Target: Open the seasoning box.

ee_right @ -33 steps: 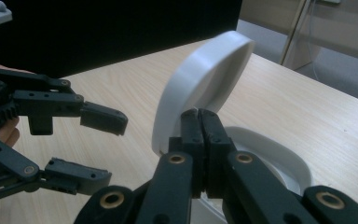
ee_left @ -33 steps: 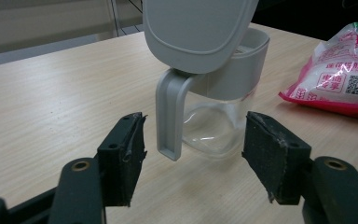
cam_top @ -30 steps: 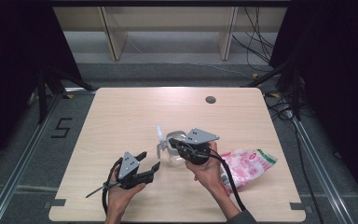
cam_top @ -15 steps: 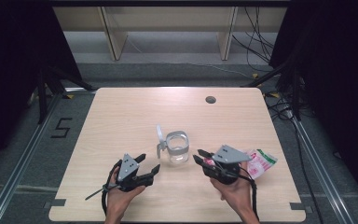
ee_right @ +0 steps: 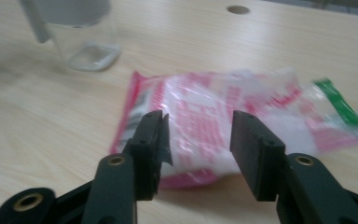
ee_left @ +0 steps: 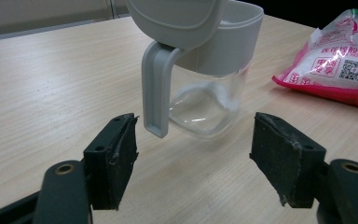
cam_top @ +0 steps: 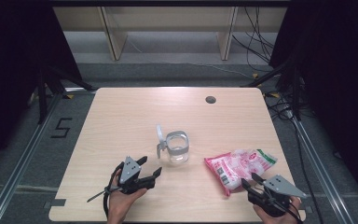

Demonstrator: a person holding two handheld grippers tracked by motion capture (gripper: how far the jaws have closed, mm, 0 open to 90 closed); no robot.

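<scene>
1. Risk, left side: the left gripper (cam_top: 150, 173) rests low on the table (cam_top: 121, 121), aimed at the clear jar (cam_top: 177, 149), whose lid stands flipped up. A forward nudge against the grey handle (ee_left: 154, 88) could skid or tip the jar, in my judgement.
2. Risk, right side: the pink packet (cam_top: 240, 167) is soft and slick. A pinch at its near edge may catch film alone and let it slip or tear.
3. Left gripper: jaws spread wide, nothing between them; the jar handle is just ahead, untouched.
4. Right gripper (cam_top: 254, 183): jaws have just been opening, now part-spread and empty, poised at the packet's near edge, pads not pressing it.
5. Location: jar mid-table; packet right of it, apart.
</scene>
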